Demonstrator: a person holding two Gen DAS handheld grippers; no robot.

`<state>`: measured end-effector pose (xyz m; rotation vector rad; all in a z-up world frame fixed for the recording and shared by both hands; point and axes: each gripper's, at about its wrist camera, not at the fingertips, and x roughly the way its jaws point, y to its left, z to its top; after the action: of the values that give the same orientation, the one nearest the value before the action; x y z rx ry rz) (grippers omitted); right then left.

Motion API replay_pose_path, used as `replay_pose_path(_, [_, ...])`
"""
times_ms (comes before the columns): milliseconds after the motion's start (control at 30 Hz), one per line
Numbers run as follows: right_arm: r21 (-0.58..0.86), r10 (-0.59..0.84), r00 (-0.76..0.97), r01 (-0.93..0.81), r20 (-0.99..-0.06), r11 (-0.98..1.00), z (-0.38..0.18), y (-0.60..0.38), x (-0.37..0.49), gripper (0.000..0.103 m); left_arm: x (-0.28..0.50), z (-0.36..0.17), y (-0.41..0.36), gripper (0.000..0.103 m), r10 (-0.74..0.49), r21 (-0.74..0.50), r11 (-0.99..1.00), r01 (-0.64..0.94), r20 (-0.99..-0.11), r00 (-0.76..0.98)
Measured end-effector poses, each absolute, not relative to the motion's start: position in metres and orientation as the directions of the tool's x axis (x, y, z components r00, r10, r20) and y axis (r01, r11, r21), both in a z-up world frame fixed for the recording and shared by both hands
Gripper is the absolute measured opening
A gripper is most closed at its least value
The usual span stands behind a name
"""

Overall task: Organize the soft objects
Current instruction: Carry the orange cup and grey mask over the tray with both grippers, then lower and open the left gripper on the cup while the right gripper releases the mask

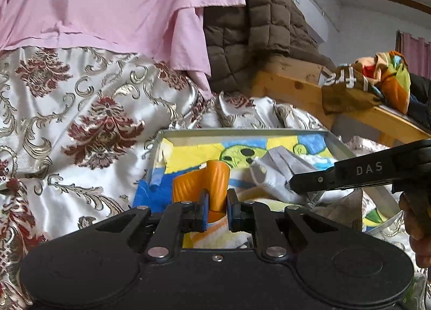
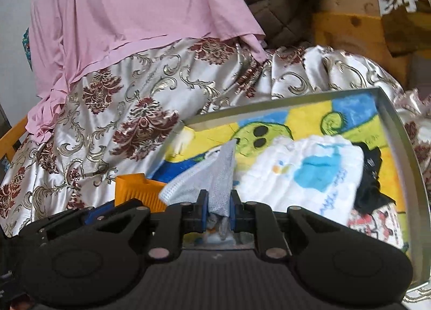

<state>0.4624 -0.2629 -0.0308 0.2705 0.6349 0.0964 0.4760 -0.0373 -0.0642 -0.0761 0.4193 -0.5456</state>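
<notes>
Your left gripper [image 1: 217, 209] is clamped on the orange ribbed piece [image 1: 200, 184] at the tray's [image 1: 242, 132] near-left corner, your right gripper [image 2: 218, 209] on the grey-white sock [image 2: 212, 175], upright just right of it; only the right view shows the white printed cloth [image 2: 304, 172] deeper in the tray.

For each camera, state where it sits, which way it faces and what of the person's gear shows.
Left wrist: sits on the left gripper, looking forward over the tray; its fingers clamp an orange piece; the right gripper enters from the right.
Right wrist: sits on the right gripper, facing the same tray; its fingers pinch a grey sock.
Shared: tray, cartoon towel, orange piece, sock, floral bedspread.
</notes>
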Motion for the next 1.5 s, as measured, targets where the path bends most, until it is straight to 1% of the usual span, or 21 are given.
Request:
replay_pose_path(67, [0.289,0.174,0.8,-0.001,-0.574,0.957,-0.031,-0.266,0.461,0.02,0.478,-0.065,-0.038,0.015,-0.523,-0.189,0.851,0.49,-0.38,0.763])
replay_pose_path(133, [0.289,0.17,0.798,0.005,-0.577,0.957,-0.031,-0.267,0.459,0.025,0.48,-0.065,-0.038,0.017,-0.525,-0.193,0.849,0.491,-0.394,0.754])
replay_pose_path(300, [0.262,0.14,0.801,0.021,-0.581,0.965,-0.028,-0.268,0.454,0.03,0.476,-0.064,-0.045,0.018,-0.511,-0.146,0.854,0.5,-0.418,0.751])
replay_pose_path(367, [0.258,0.136,0.804,0.022,-0.579,0.966,-0.026,-0.268,0.451,0.035,0.475,-0.062,-0.047,0.02,-0.502,-0.129,0.857,0.499,-0.428,0.752])
replay_pose_path(433, [0.252,0.132,0.805,0.022,-0.578,0.967,-0.022,-0.268,0.446,0.043,0.474,-0.059,-0.048,0.021,-0.491,-0.124,0.863,0.49,-0.437,0.754])
replay_pose_path(533, [0.239,0.125,0.809,0.019,-0.575,0.971,-0.015,-0.267,0.439,0.052,0.472,-0.053,-0.047,0.023,-0.466,-0.124,0.878,0.463,-0.45,0.762])
replay_pose_path(600, [0.234,0.119,0.813,0.022,-0.57,0.972,-0.01,-0.267,0.433,0.056,0.468,-0.048,-0.046,0.023,-0.449,-0.118,0.886,0.448,-0.455,0.769])
replay_pose_path(733, [0.243,0.123,0.815,0.022,-0.566,0.97,0.001,-0.266,0.416,0.065,0.457,-0.039,-0.044,0.03,-0.448,-0.116,0.886,0.448,-0.46,0.766])
replay_pose_path(833, [0.243,0.127,0.822,0.015,-0.556,0.97,0.011,-0.264,0.399,0.073,0.445,-0.033,-0.043,0.031,-0.439,-0.117,0.891,0.438,-0.466,0.768])
replay_pose_path(867, [0.242,0.129,0.824,0.01,-0.552,0.97,0.014,-0.263,0.393,0.074,0.44,-0.03,-0.042,0.031,-0.435,-0.121,0.894,0.432,-0.466,0.77])
replay_pose_path(967, [0.232,0.13,0.839,-0.005,-0.528,0.973,0.025,-0.261,0.372,0.081,0.421,-0.022,-0.04,0.034,-0.428,-0.122,0.899,0.421,-0.456,0.78])
replay_pose_path(1033, [0.231,0.134,0.854,-0.017,-0.502,0.973,0.032,-0.261,0.355,0.085,0.406,-0.017,-0.038,0.037,-0.42,-0.122,0.904,0.411,-0.441,0.793])
replay_pose_path(1367, [0.216,0.129,0.895,-0.037,-0.428,0.976,0.046,-0.262,0.272,0.093,0.314,0.009,-0.022,0.054,-0.386,-0.144,0.923,0.358,-0.356,0.851])
replay_pose_path(1433, [0.211,0.122,0.903,-0.036,-0.413,0.977,0.046,-0.263,0.255,0.095,0.296,0.012,-0.02,0.064,-0.377,-0.14,0.926,0.35,-0.34,0.862])
replay_pose_path(1500, [0.206,0.112,0.91,-0.03,-0.398,0.978,0.046,-0.264,0.24,0.098,0.278,0.016,-0.021,0.071,-0.355,-0.128,0.935,0.332,-0.321,0.878])
